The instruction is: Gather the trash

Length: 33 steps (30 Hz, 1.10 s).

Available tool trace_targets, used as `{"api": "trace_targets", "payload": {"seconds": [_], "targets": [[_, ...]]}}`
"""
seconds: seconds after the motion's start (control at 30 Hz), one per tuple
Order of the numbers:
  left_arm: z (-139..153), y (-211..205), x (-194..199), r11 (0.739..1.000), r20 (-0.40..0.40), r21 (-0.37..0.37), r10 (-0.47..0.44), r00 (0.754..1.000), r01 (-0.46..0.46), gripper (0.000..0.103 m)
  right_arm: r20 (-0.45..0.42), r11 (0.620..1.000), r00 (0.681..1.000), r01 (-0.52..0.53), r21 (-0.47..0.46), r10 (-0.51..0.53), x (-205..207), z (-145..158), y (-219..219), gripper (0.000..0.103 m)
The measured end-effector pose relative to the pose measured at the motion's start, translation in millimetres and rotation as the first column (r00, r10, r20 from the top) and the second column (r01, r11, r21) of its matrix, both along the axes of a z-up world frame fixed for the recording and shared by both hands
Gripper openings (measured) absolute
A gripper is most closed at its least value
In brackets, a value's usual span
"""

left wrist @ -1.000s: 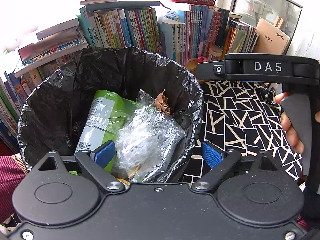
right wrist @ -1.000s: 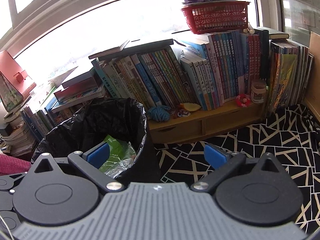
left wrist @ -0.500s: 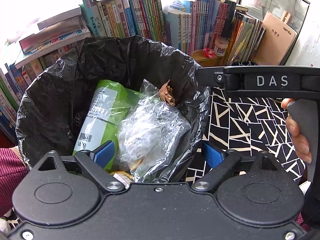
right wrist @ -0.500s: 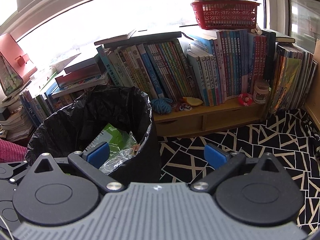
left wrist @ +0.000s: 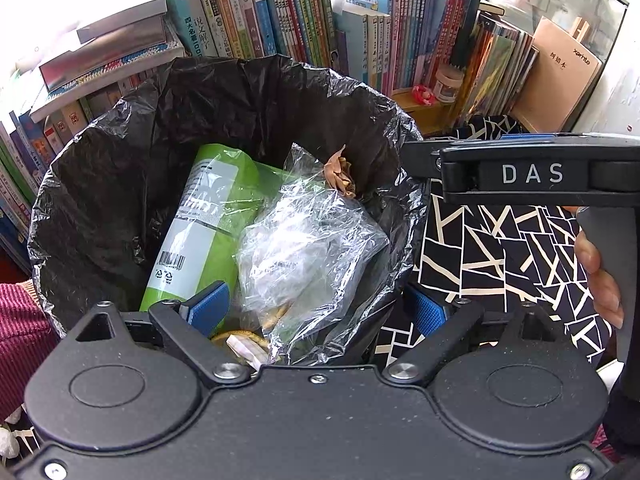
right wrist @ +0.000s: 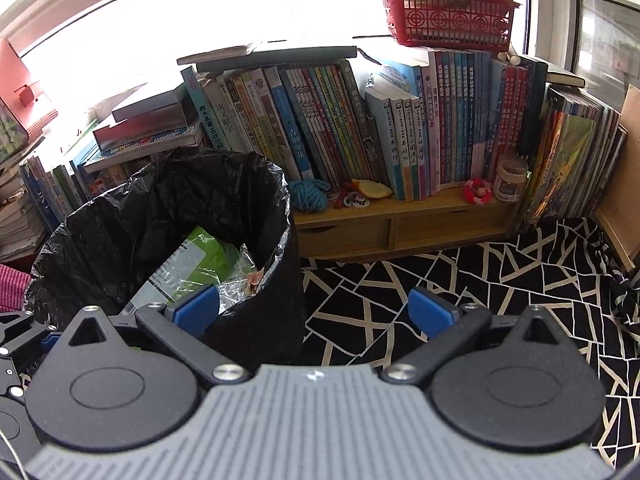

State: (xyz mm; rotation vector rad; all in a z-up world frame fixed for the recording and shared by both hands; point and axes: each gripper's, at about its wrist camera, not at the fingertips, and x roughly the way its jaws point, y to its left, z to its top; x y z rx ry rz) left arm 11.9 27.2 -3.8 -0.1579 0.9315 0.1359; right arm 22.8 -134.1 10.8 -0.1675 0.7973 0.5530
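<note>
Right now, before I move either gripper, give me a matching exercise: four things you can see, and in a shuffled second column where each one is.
Things:
1. green plastic package
2. crumpled clear plastic bag
3. red plastic basket
4. ball of blue yarn

Places:
A. on top of the row of upright books
B. on the wooden shelf, in front of the books
C. in the black-lined trash bin, on its left side
D. in the bin, right of the green package

Pairs: 1-C, 2-D, 3-A, 4-B
</note>
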Motion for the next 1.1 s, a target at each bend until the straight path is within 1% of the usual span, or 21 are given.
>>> {"api": "trace_targets", "payload": {"seconds": [0.53,1.1], "targets": [[-5.1,0.9,2.0,1.0,-0.028,-0.01,0.002,1.0,-0.002,0.094,0.008,0.999,1.0,-0.015,-0.04,0.015,-2.1,-0.5,2.5,0.103],[-7.4,0.7,2.8,1.0,-0.039,-0.011,0.002,0.999,-0.002,0.094,0.008,0.999,1.0,-0.016,-0.042,0.016,-1.4,-0.6,3.3,0.103]]}}
